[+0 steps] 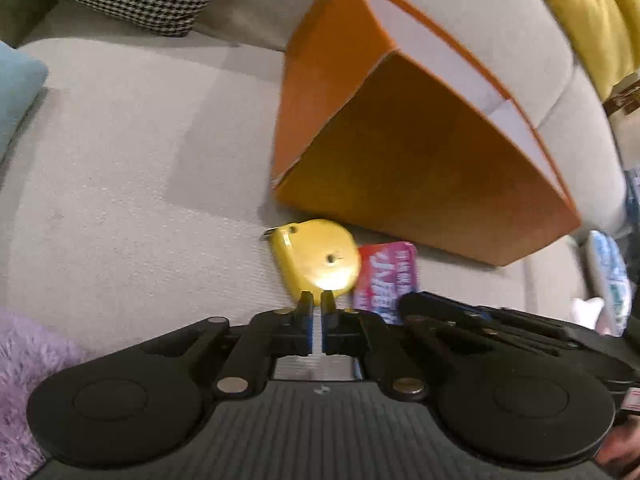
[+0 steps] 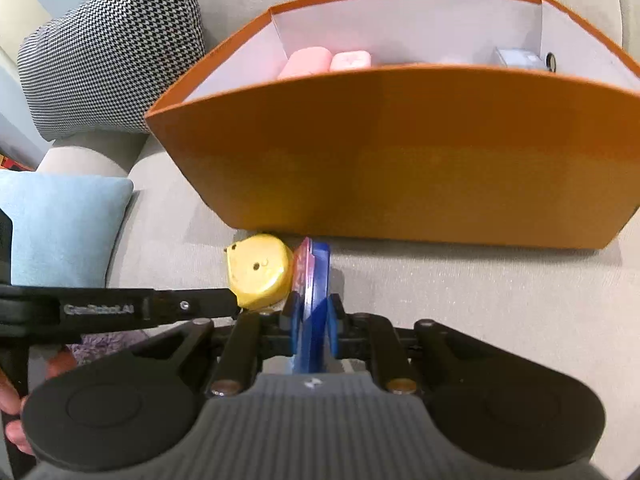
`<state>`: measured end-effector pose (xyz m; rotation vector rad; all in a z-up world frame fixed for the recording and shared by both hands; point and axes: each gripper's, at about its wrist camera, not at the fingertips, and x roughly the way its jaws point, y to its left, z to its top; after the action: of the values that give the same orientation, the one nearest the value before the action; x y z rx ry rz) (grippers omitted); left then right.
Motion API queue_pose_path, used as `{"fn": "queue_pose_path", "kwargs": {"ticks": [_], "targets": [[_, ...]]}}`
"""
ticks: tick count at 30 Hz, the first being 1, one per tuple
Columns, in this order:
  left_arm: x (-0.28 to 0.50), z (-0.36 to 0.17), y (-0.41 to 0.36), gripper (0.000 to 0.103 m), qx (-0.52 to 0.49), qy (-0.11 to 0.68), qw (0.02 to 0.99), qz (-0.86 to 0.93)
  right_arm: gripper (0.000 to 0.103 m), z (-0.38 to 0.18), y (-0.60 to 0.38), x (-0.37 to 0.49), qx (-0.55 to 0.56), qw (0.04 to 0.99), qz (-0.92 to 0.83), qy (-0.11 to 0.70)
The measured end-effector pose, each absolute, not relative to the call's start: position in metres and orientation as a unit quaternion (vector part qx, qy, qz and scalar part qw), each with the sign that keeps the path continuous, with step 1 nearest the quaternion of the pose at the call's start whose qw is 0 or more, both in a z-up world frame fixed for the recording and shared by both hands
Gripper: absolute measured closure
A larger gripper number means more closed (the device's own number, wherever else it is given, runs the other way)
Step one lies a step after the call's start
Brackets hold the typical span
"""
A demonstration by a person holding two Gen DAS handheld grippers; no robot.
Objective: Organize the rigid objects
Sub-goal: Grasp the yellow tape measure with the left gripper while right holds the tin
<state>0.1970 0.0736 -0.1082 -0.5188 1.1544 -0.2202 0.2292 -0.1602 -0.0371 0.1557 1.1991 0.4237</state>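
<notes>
Two grippers meet before the orange box [image 2: 400, 168]: right gripper [image 2: 312, 312] clamps a blue-pink card pack [image 2: 316, 276], left gripper [image 1: 317, 304] pinched together, empty, at the yellow tape measure [image 1: 318, 260]

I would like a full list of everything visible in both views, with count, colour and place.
box: 1, orange outside, white inside, on the sofa
pink items: 2, pink, inside the box, left part
small grey item: 1, inside the box, right part, unclear
tape measure: 1, yellow, before the box
flat pack: 1, blue and pink, beside the tape measure
sofa: 1, beige
houndstooth cushion: 1, black-white, left back
blue cushion: 1, light blue, left
yellow cushion: 1, right back
purple fluffy fabric: 1, near left
left claw: nearly shut, at the tape measure
right claw: shut on flat pack
</notes>
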Motion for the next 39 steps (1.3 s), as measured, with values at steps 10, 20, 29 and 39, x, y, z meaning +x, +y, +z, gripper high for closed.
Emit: {"fn": "queue_pose_path", "kwargs": {"ticks": [10,20,29,39], "targets": [[0.219,-0.132,0.091,0.055,-0.314,0.539,0.778,-0.074,0.089,-0.037,-0.165,0.237,0.082,0.807,0.193,0.552],[0.226,-0.142,0.081,0.052,-0.313,0.526,0.786,-0.09,0.083,-0.047,-0.151,0.239,0.094,0.794,0.231,0.554],[0.233,-0.139,0.08,0.061,-0.325,0.512,0.79,-0.086,0.083,-0.048,-0.145,0.242,0.075,0.8,0.217,0.555],[0.215,-0.113,0.062,0.077,-0.25,0.52,0.809,-0.114,0.089,-0.049,-0.158,0.239,0.089,0.789,0.207,0.572]]}}
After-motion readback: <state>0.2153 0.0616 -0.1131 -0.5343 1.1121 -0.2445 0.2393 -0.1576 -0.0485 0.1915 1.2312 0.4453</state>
